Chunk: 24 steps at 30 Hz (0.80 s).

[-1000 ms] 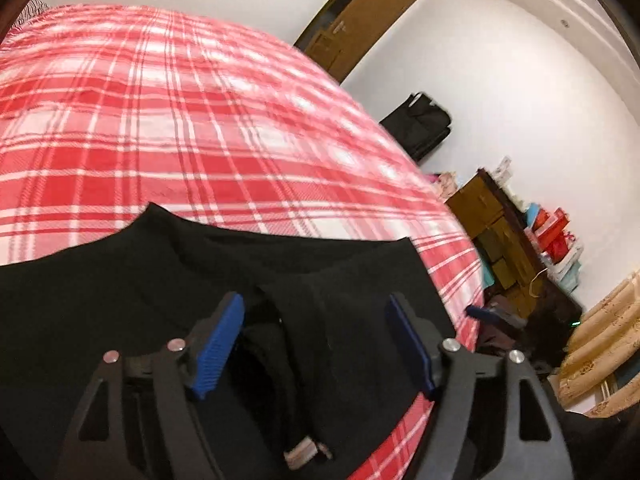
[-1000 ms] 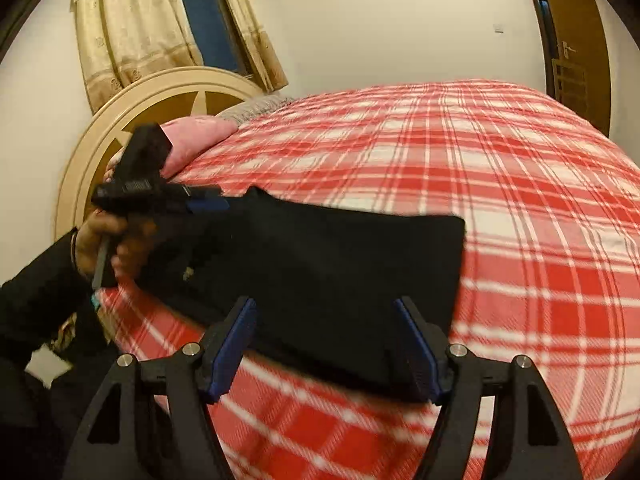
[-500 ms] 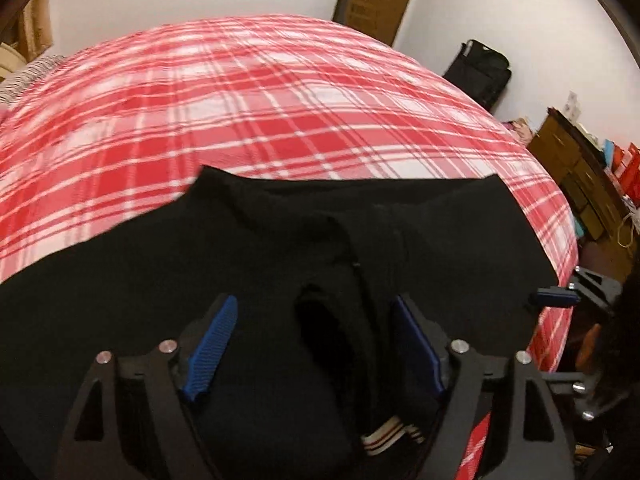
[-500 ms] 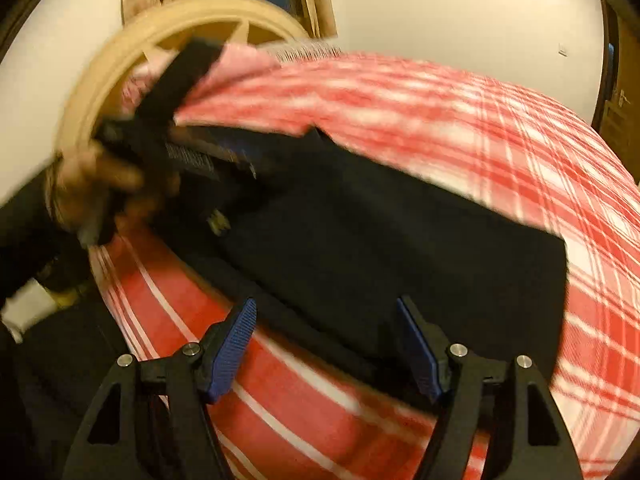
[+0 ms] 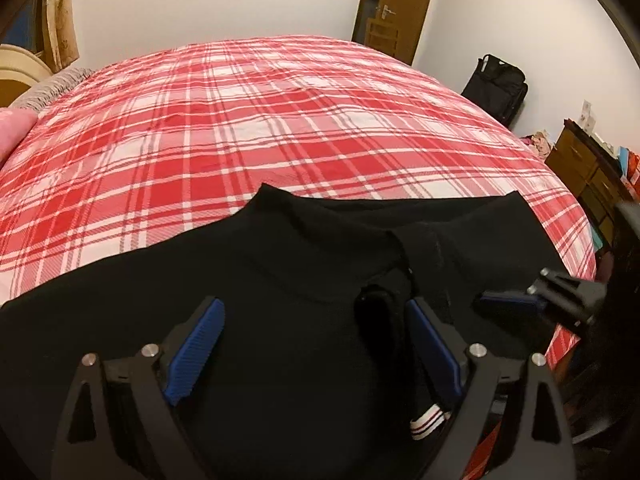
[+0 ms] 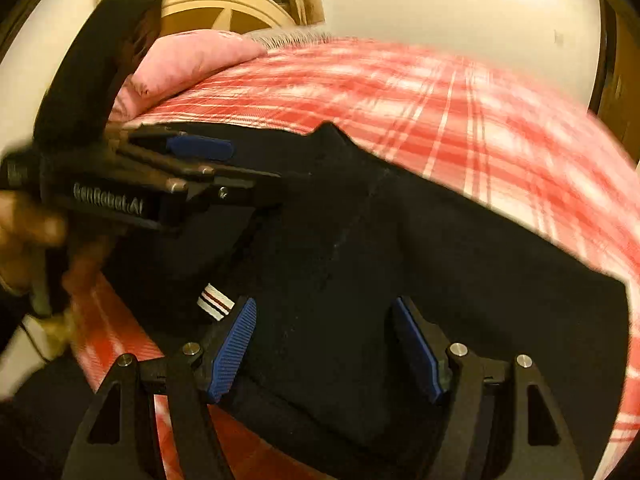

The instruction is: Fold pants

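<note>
The black pants (image 5: 304, 280) lie on the near edge of a bed with a red and white checked cover (image 5: 240, 120); they spread flat across the cover, and one part is folded over on top, with a seam running down it. A small white tag with dark stripes (image 5: 427, 424) pokes out from the pants at the near edge; in the right wrist view the same tag (image 6: 216, 303) shows just past the left blue pad.

The left tongs (image 5: 316, 344) hang right over the pants with the two blue pads wide apart; nothing is held between them; black cloth fills the gap under them. The right tongs (image 6: 324, 340) are also wide, with only the pants under the gap; they hold nothing.

In the left wrist view the right tongs (image 5: 508, 303) come in low from the right side, at the edge of the pants. In the right wrist view the left tongs (image 6: 200, 148) reach in from the left over the pants, and a blurry hand (image 6: 36, 232) grips their handle.

A pink pillow (image 6: 188, 60) sits at the head of the bed; a brown door (image 5: 400, 4) stands past the far side; a black bag (image 5: 498, 84) leans on the white wall; a brown set of drawers (image 5: 584, 172) stands at the right.
</note>
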### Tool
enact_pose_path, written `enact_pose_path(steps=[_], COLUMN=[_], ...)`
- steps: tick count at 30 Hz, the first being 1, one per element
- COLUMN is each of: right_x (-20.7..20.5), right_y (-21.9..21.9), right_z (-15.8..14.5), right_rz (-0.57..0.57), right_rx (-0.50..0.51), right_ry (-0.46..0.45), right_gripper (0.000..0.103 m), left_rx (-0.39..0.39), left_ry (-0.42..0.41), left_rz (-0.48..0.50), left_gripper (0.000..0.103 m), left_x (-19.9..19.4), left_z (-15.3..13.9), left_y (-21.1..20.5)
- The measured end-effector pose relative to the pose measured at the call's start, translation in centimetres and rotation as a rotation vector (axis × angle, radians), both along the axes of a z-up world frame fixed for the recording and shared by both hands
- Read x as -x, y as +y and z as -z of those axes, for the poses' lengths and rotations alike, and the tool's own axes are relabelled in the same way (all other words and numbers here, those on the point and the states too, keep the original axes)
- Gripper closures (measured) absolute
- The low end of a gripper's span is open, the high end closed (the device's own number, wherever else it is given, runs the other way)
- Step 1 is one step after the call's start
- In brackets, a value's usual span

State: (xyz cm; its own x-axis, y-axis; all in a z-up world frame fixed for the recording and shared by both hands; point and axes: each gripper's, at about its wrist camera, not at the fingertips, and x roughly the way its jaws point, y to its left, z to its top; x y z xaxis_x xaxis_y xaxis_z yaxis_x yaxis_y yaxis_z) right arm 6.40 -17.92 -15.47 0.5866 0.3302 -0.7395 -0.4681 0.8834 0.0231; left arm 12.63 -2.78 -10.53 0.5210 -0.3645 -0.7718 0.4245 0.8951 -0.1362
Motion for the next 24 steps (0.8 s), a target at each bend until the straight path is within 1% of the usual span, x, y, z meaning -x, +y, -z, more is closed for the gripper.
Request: enact_pose_path(steps=[3, 7, 10, 13, 17, 18, 20, 22, 23, 24], right_x=[-0.3, -0.6, -0.4, 0.6, 1.8, 2.4, 3.3, 4.2, 4.7, 5.0], right_y=[-0.2, -0.2, -0.6, -1.6, -2.8, -3.3, -4.1, -4.9, -5.2, -5.5], right_z=[0.1, 0.0, -0.5, -1.8, -3.0, -3.3, -3.7, -4.1, -4.1, -4.1], right_rz=[0.016, 0.014, 0.010, 0.012, 0.017, 0.019, 0.023, 0.025, 0.026, 0.027], right_rx=[-0.011, -0.015, -0.031, -0.074, -0.083, -0.085, -0.084, -0.087, -0.088, -0.090], right_ry=[0.011, 0.002, 0.006, -0.035, -0.080, -0.093, -0.111, -0.125, -0.130, -0.133], right_gripper=[0.031, 0.031, 0.031, 0.031, 0.031, 0.031, 0.031, 0.031, 0.031, 0.031], left_rx=[-0.003, 0.004, -0.035, -0.070, -0.110, -0.121, -0.133, -0.134, -0.130, -0.108], left_ry=[-0.004, -0.017, -0.046, -0.081, -0.124, -0.140, -0.163, -0.180, -0.175, -0.156], left_rz=[0.001, -0.021, -0.042, -0.090, -0.210, -0.261, -0.330, -0.418, -0.446, -0.480], left_gripper=[0.009, 0.009, 0.009, 0.009, 0.009, 0.009, 0.009, 0.009, 0.009, 0.009], left_x=[-0.1, 0.1, 0.8, 1.9, 3.7, 4.3, 5.1, 5.8, 5.8, 5.8], left_z=[0.0, -0.3, -0.6, -1.0, -1.4, -1.6, -1.7, -1.7, -1.5, -1.0], left_y=[0.3, 1.5, 3.2, 6.3, 12.0, 14.0, 16.6, 19.8, 20.8, 22.2])
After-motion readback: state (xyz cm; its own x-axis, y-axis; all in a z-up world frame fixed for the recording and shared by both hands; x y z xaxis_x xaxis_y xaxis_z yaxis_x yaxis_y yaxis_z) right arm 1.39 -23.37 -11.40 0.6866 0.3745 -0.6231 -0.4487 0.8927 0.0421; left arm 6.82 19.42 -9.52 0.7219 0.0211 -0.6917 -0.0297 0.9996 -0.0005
